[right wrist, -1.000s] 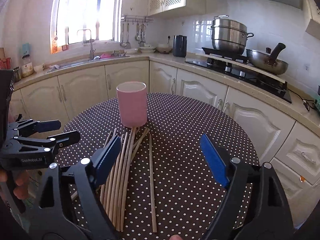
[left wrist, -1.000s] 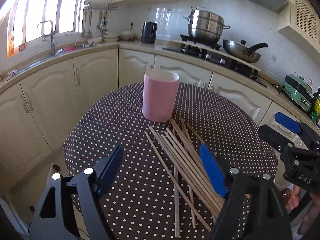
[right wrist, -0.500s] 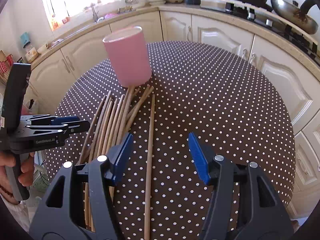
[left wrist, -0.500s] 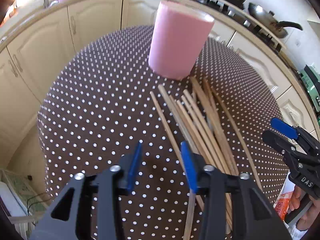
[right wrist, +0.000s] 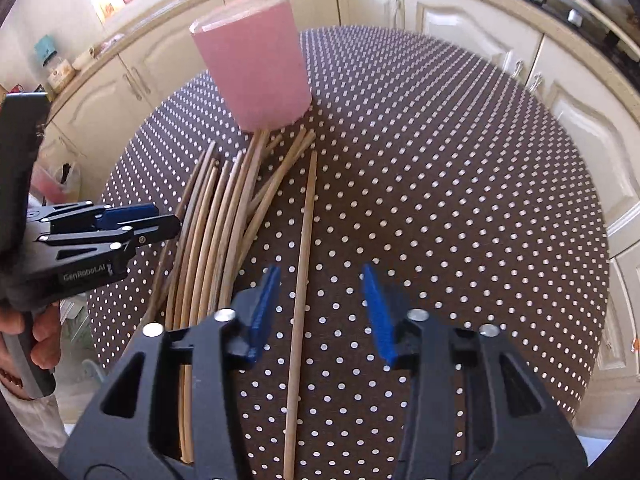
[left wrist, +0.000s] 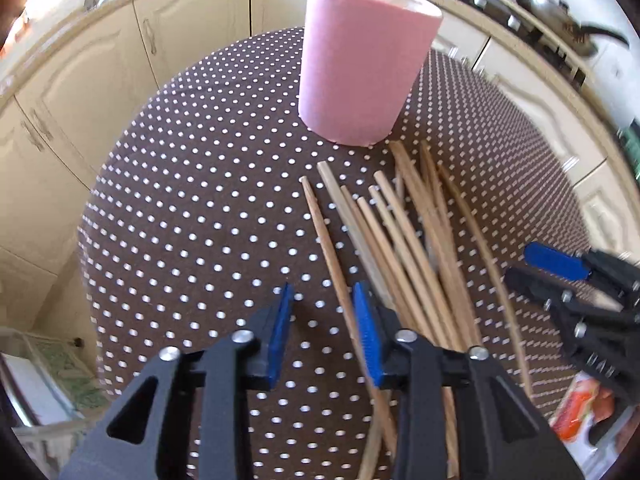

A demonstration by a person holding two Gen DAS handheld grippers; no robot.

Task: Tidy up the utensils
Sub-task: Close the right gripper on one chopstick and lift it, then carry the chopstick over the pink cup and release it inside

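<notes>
**Two grippers close in on chopsticks scattered beside a pink cup**

On a round table (left wrist: 192, 208) draped in a brown cloth with white dots, the left gripper (left wrist: 324, 320) points steeply down at the near edge of a loose pile of wooden chopsticks (left wrist: 404, 248). Its blue pads have just been closing and stand narrow, with the leftmost chopstick (left wrist: 332, 264) running between them, not yet pinched. Beyond the pile, a pink cup (left wrist: 360, 68) stands upright, its base touching the sticks' far tips. To the right, the right gripper (right wrist: 320, 304) straddles a single chopstick (right wrist: 302, 264) lying apart from the pile; its jaws, also just closing, remain moderately wide with nothing gripped. Cream kitchen cabinets (right wrist: 460, 28) curve behind the table.
</notes>
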